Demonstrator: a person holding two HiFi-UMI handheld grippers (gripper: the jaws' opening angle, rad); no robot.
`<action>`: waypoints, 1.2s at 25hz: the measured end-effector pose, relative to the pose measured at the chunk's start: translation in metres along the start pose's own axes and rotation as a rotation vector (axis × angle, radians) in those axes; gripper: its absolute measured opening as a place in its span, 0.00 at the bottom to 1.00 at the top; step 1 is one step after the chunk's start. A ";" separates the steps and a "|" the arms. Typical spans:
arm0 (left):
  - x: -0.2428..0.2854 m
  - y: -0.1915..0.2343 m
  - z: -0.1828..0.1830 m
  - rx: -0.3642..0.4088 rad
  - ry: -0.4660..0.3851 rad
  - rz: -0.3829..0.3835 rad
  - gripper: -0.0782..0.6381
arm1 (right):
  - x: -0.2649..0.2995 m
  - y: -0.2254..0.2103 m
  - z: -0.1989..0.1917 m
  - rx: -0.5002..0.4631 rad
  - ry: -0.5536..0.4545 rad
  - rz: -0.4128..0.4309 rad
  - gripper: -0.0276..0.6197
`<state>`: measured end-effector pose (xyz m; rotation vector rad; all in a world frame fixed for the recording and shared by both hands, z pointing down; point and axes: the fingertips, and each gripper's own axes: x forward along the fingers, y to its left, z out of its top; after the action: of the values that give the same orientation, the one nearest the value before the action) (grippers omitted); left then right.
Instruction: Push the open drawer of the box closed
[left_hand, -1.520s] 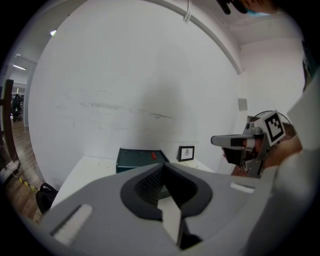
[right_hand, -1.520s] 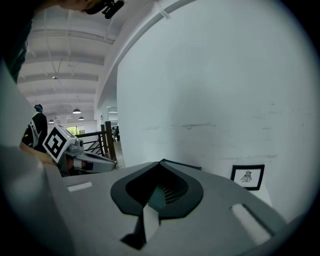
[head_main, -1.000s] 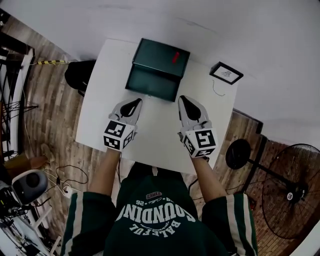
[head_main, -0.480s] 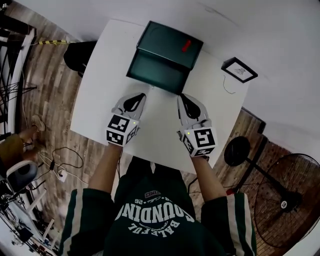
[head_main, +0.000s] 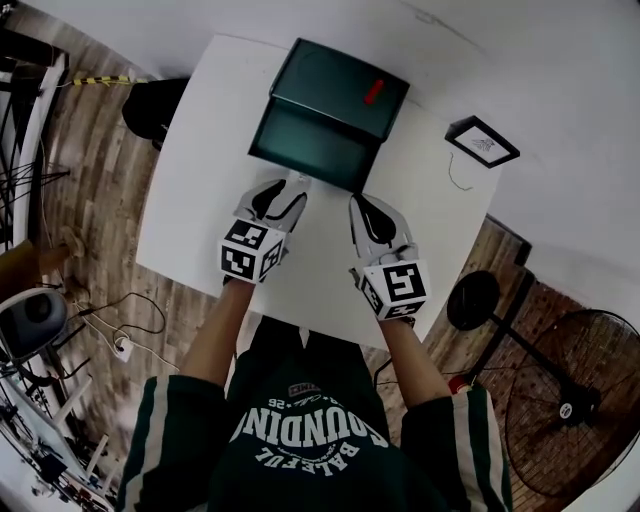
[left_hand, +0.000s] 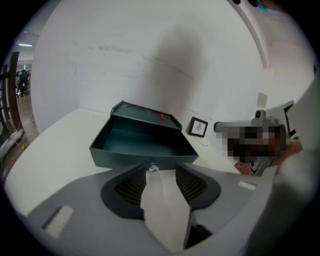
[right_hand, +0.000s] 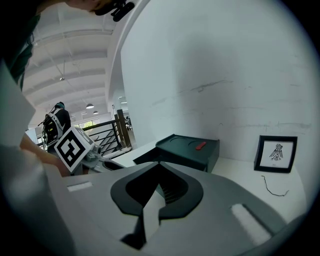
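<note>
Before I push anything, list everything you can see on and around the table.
Table: one, white, under everything.
Box: one, dark green, table's far end.
Drawer: one, dark green, open toward the person.
Knob: one, silvery, drawer front.
Red piece: one, box top.
Framed picture: one, black frame, table's far right.
Cord: one, thin, dark, beside picture.
Fan: one, black, floor at right.
Left gripper: grey, jaws opening, nothing between, near knob.
Right gripper: grey, jaws together, empty.

The floor fan (head_main: 575, 400) is cut by the right edge; the framed picture (head_main: 482, 142) is unreadably small
</note>
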<state>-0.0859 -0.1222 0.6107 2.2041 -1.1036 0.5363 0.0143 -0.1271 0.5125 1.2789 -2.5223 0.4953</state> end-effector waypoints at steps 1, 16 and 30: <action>0.005 0.001 -0.002 0.000 0.011 0.004 0.39 | 0.000 0.000 -0.001 0.003 0.002 -0.002 0.05; 0.045 0.020 -0.021 -0.118 0.078 0.032 0.39 | -0.007 -0.013 -0.020 0.029 0.040 -0.024 0.05; 0.047 0.020 -0.013 -0.153 0.087 0.010 0.28 | -0.005 -0.016 -0.022 0.044 0.054 -0.023 0.05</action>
<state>-0.0761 -0.1496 0.6550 2.0252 -1.0746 0.5292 0.0323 -0.1237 0.5331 1.2910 -2.4624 0.5751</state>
